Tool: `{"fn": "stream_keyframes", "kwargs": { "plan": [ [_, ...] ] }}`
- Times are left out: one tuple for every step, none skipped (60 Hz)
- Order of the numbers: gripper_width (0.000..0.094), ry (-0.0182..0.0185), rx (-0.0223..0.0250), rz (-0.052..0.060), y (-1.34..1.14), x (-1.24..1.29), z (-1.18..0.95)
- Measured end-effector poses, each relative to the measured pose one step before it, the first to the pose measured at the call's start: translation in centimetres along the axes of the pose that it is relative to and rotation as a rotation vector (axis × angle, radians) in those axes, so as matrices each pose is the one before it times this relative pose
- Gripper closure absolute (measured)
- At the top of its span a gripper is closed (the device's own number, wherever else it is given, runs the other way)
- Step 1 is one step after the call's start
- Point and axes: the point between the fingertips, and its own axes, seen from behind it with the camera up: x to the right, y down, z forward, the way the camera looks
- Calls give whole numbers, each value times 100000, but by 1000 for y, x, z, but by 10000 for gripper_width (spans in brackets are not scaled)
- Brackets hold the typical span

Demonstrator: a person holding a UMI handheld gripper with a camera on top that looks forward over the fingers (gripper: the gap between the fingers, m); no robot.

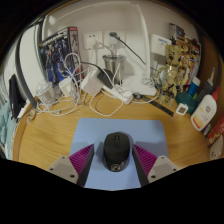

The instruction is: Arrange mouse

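A black mouse point(117, 152) sits on a blue mousepad point(120, 128) between the gripper's point(117, 163) spread fingers point(85, 160).

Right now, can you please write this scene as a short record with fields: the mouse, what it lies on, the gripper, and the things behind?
mouse: black mouse, lying between the two fingers, gaps at both sides
support: blue mouse mat on a wooden desk
gripper: gripper open, pink pads facing the mouse, not pressing it
behind: white cables and a power strip near the wall
right side: white bottle at the desk edge
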Motion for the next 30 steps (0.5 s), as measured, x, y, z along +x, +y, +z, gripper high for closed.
{"fn": "stream_keyframes", "kwargs": {
  "plan": [
    [183,75,364,170,-91,-45,-318],
    [188,102,248,259,-73,-35,-380],
    [189,214,104,377,-35,-15,-425],
    [188,377,131,368,-26,12,-403],
    [188,275,75,581,-46,-5,-531],
    [187,465,312,323,-55,26,-491],
    [192,282,179,407,-87,-40,-628],
    [196,199,347,274,-94,-49,-619],
    [196,103,569,53,-20,12,-635],
    [196,229,247,325,-88,-63,-703],
    [195,287,340,368,-117,-42,-713],
    [196,328,404,365,-144,-59,-747],
    [194,380,495,316,-178,-41,-758],
    [196,324,570,199,-184,-93,-829],
    [199,212,635,93,-238,-104,-854],
    [197,374,858,51,-244,-167,-767],
    [196,-11,595,-97,-296,-38,-926],
    [197,358,972,-93,-226,-170,-828],
    [198,344,725,-79,-303,-136,-874],
    [197,380,723,-145,-304,-118,-918],
    [197,405,804,-194,-302,-127,-896],
    [198,403,988,-231,-346,-133,-886],
    [198,474,1084,-253,-387,-120,-918],
    [197,677,1118,-175,-420,-102,-742],
    [196,417,1058,-119,-392,-119,-905],
    [198,426,881,-65,-385,-97,-863],
    [198,376,823,-55,-384,-121,-838],
    [197,319,690,21,-333,-131,-815],
    [196,309,548,12,-325,-178,-785],
    [196,270,589,0,-315,-153,-780]
  ]
}}
